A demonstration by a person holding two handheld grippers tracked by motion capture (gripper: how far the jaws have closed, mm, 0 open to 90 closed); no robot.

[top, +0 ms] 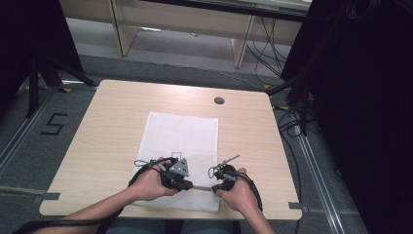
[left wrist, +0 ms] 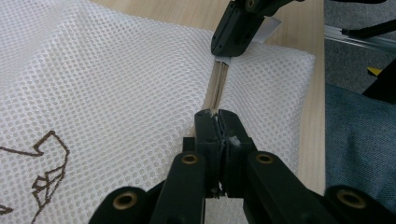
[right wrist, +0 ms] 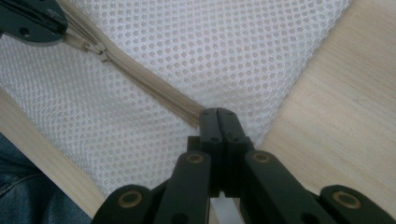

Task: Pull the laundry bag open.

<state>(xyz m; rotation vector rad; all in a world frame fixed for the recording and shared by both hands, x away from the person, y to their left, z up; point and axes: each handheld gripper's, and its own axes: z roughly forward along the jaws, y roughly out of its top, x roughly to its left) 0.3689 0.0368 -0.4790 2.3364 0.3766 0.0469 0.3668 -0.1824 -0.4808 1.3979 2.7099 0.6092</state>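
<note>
We have both grippers clamped on the beige zipper (right wrist: 149,86) along the near edge of the white mesh bag (top: 180,139), which lies flat on the wooden table (top: 107,126). The left gripper (left wrist: 217,122) pinches near the slider (right wrist: 95,46) — on its pull, we think, though the jaws hide it. The right gripper (right wrist: 217,115) is closed on the zipper's end. If the end slips, the soft, limp honeycomb netting will bunch and the fine teeth may jam.
</note>
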